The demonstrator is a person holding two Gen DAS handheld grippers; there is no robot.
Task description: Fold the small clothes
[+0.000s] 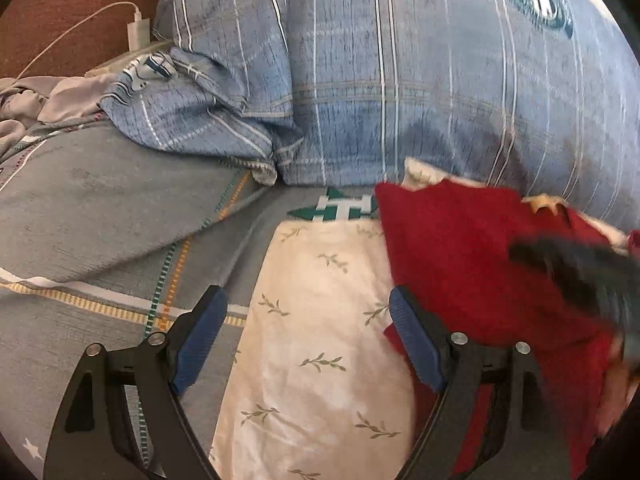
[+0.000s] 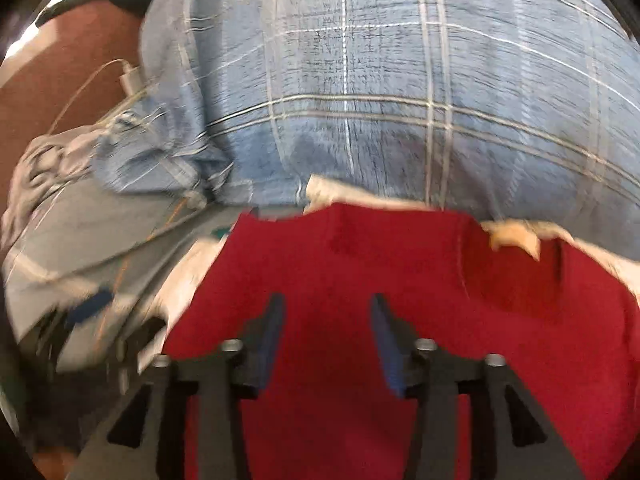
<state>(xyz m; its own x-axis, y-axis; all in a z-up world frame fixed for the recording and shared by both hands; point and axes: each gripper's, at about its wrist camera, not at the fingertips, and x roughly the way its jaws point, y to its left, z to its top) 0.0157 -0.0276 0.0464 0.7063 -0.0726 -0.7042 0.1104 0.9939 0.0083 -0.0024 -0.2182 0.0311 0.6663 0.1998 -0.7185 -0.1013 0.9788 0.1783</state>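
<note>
The red knitted small garment (image 2: pixel 360 280) lies spread on a cream cloth with a green leaf print (image 1: pixel 320 320), on a grey bedcover (image 1: pixel 100 208). Seen from the left gripper (image 1: pixel 308 312), it is at 3 o'clock. Both claws stand apart and hold nothing; the right gripper (image 2: pixel 328 320) hovers over the red fabric. I judge that folding has not begun; next, an edge must be pinched. A green mark at 12 o'clock reads like "H" (image 1: pixel 340 208). A blue checked pillow (image 1: pixel 400 80) lies behind.
</note>
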